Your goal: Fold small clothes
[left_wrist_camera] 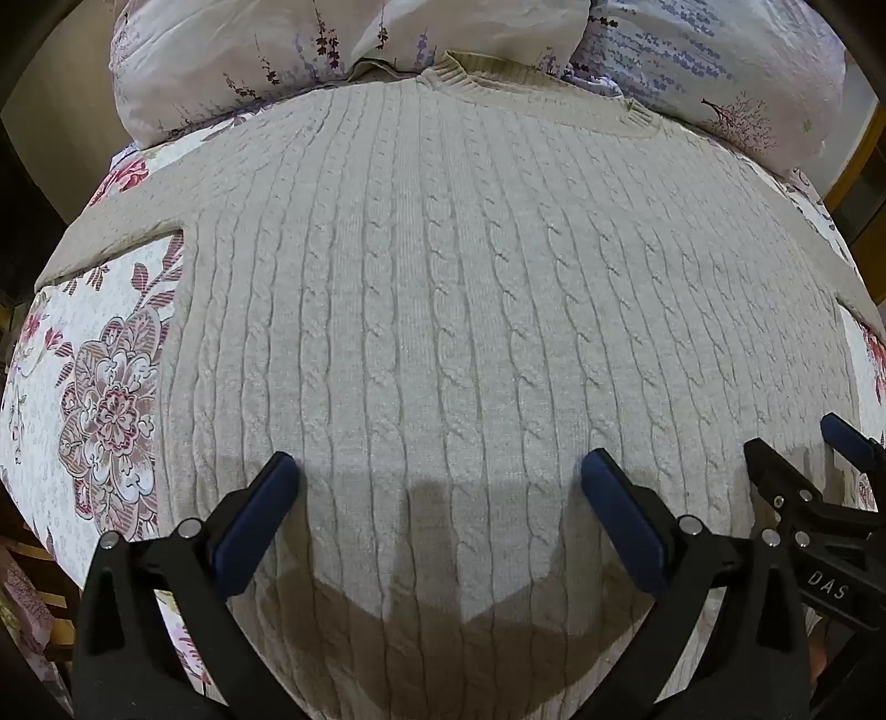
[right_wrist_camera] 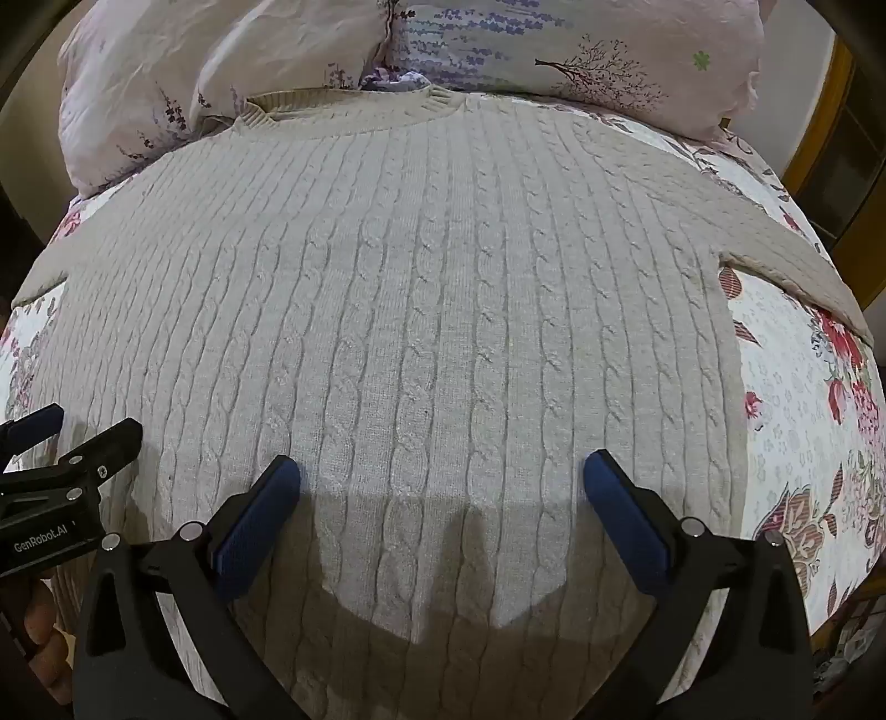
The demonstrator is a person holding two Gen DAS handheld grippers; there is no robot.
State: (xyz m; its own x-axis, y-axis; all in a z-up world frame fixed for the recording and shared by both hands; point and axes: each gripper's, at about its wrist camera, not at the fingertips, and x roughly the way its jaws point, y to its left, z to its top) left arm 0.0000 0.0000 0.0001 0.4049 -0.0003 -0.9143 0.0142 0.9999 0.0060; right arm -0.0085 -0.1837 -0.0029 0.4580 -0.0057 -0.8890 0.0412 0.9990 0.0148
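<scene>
A cream cable-knit sweater [left_wrist_camera: 454, 310] lies flat and spread out on a floral bedspread, collar at the far end, sleeves out to both sides. It also fills the right wrist view [right_wrist_camera: 421, 310]. My left gripper [left_wrist_camera: 440, 471] hovers open and empty over the sweater's lower body. My right gripper [right_wrist_camera: 441, 471] is open and empty over the same area, further right. The right gripper shows at the right edge of the left view [left_wrist_camera: 797, 443]; the left gripper shows at the left edge of the right view [right_wrist_camera: 83, 426].
The floral bedspread [left_wrist_camera: 105, 387] shows on both sides of the sweater [right_wrist_camera: 803, 415]. Pale lavender-print pillows [left_wrist_camera: 332, 44] lie behind the collar [right_wrist_camera: 554, 44]. The bed edge falls off at the left and right.
</scene>
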